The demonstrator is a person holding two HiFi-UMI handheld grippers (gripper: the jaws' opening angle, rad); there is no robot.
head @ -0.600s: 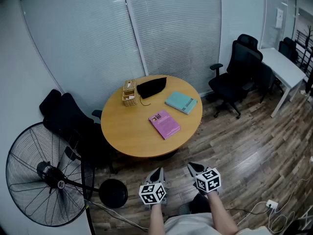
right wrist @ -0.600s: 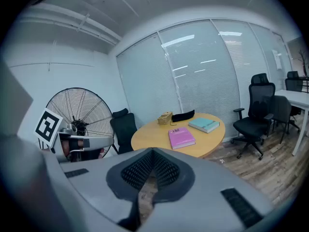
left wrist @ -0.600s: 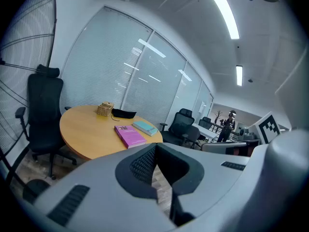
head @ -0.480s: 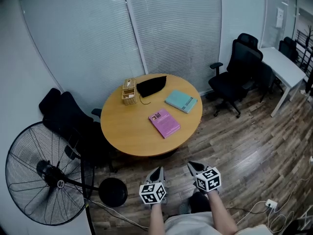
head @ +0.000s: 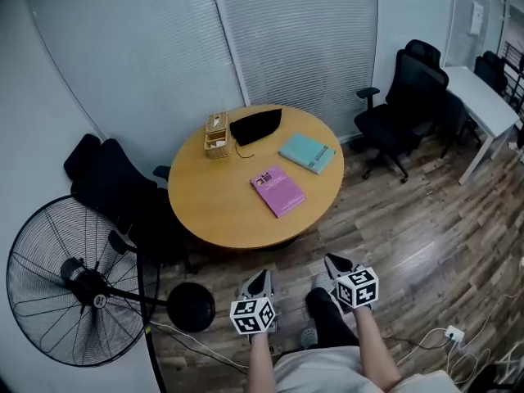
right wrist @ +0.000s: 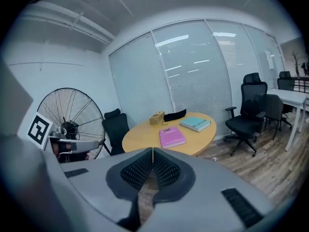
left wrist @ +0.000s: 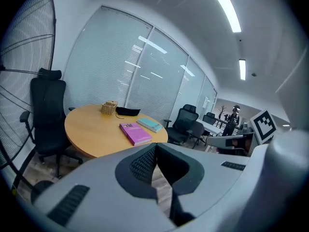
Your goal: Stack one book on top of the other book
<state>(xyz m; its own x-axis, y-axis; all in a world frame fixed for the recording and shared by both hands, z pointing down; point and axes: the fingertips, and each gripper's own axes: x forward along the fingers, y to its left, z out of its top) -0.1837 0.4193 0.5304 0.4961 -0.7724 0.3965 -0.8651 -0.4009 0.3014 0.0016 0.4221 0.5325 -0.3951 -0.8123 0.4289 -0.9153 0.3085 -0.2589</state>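
A pink book [head: 278,191] [left wrist: 135,133] [right wrist: 172,137] lies flat near the middle of the round wooden table [head: 209,211]. A teal book [head: 307,152] [left wrist: 150,124] [right wrist: 195,124] lies apart from it, toward the table's back right. My left gripper [head: 264,279] [left wrist: 155,151] and right gripper [head: 336,262] [right wrist: 152,153] hang side by side above the floor, well short of the table's near edge. On both, the jaws are shut with nothing between them.
On the table's far side stand a wicker box [head: 216,135] and a black pouch [head: 255,126]. A large floor fan [head: 70,293] stands at the left, black office chairs [head: 409,97] at the left and right, a white desk [head: 487,101] at the far right. Cables lie on the wooden floor.
The view has drawn slightly nearer the table and tilted down. Both grippers stay shut, side by side, and the books have not moved.
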